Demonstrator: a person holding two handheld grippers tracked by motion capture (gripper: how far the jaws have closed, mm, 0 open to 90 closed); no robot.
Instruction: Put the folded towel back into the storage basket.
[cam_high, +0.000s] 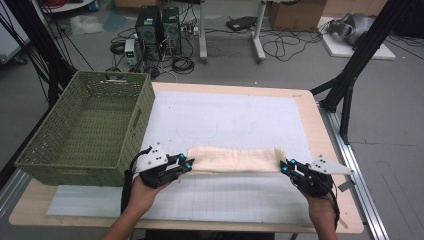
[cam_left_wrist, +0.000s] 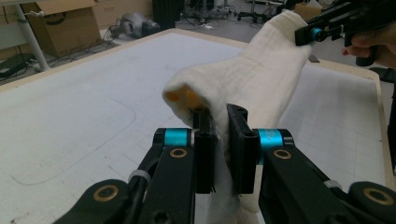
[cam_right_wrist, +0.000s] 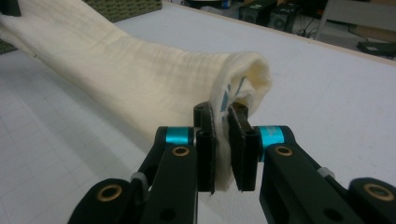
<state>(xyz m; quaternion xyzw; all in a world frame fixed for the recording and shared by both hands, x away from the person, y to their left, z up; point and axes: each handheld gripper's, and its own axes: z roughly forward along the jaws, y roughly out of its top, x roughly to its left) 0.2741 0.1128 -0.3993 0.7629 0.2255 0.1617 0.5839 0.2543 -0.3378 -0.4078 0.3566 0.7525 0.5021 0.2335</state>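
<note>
Holding a cream cloth (cam_high: 235, 160) stretched between my two grippers, I have it low in the middle of the high view, over the white mat (cam_high: 225, 120); my left gripper (cam_high: 186, 164) is clamped on its left end, and my right gripper (cam_high: 286, 166) is clamped on its right end. In the left gripper view my jaws pinch a fold of the cloth (cam_left_wrist: 252, 88) low in the centre of the frame; the fabric bulges above them and runs off to the upper right, where the right gripper (cam_left_wrist: 308, 35) bites its far end. In the right gripper view my jaws press together on the cloth's (cam_right_wrist: 116, 74) hem at centre bottom; a rolled lip of fabric stands just above them, with a bit of blue print inside it; the cloth runs away to the upper left of the frame. The green basket (cam_high: 85, 130) sits at the left of the high view, on the table's (cam_high: 310, 120) left edge, just beside my left gripper; whether the cloth's middle touches the mat I cannot tell.
</note>
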